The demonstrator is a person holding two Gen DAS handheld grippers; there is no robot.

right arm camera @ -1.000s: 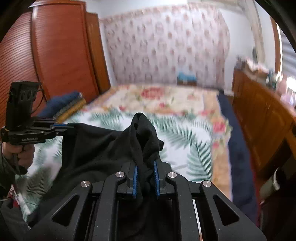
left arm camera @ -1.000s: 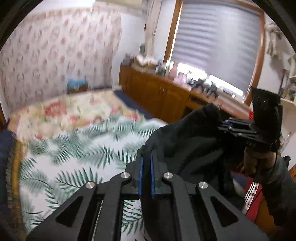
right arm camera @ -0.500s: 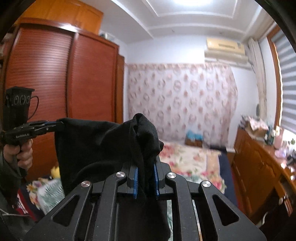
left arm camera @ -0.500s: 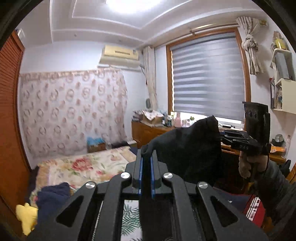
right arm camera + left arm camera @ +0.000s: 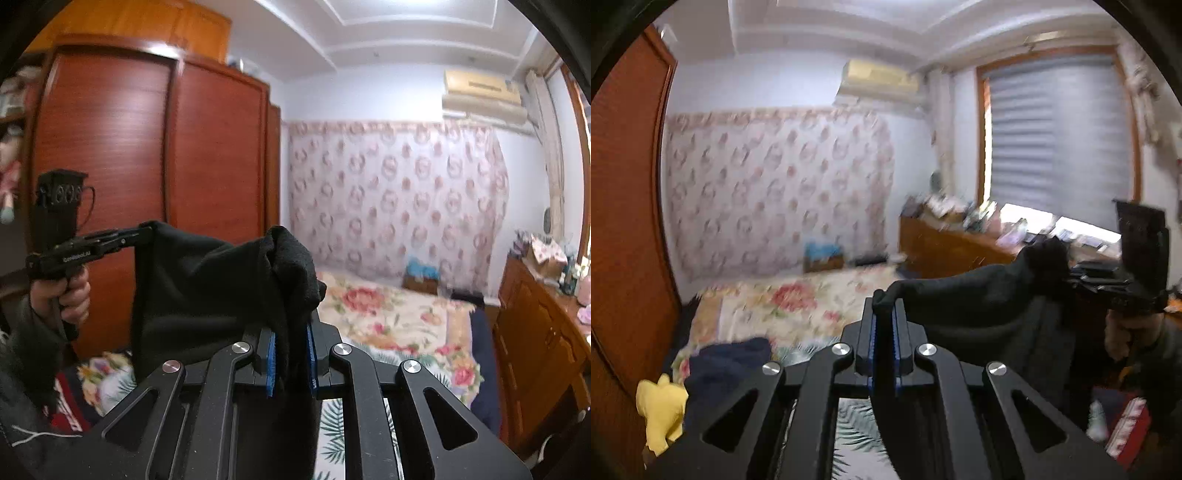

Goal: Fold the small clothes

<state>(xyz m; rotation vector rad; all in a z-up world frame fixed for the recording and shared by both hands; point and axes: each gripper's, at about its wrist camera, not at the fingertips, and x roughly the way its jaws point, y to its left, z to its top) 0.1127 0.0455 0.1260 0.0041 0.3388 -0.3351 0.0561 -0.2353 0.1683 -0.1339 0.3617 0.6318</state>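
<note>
Left wrist view: left gripper [image 5: 884, 325] closed tight on a pinched corner of black garment [image 5: 979, 295], blue pads [image 5: 873, 332] pressing a thin fold of fabric. Garment stretched in the air from that pinch across to right gripper [image 5: 1071, 277] at the right edge of frame, upper edge taut, remainder hanging down in loose folds. Person's right hand [image 5: 1115, 332] on the handle below, partly blurred. Beyond and below: bed [image 5: 783, 306] with floral cover, navy clothing [image 5: 727, 362] and a yellow item [image 5: 661, 410] heaped at its near-left corner — whether the two touch cannot be told through the blur. Wooden dresser [image 5: 945, 251] along the far right side of the bed, window blind [image 5: 1060, 136] above it, air conditioner [image 5: 879, 79] high on the wall.

Right wrist view: right gripper [image 5: 290, 354] clamped on a thicker bunch of the same black garment [image 5: 207, 288], cloth bulging above the fingertips and draping down over the linkage. Garment's other corner held by left gripper [image 5: 144, 232] at the left of frame, jaws nearly together on the cloth, person's left hand [image 5: 70, 295] wrapped around the grip. Cloth suspended clear above the bed [image 5: 399, 317] — no contact with the palm-leaf sheet [image 5: 332, 421] visible beneath. Wooden wardrobe [image 5: 147, 147] behind, patterned curtain [image 5: 391, 199] at the far end of the bed.
</note>
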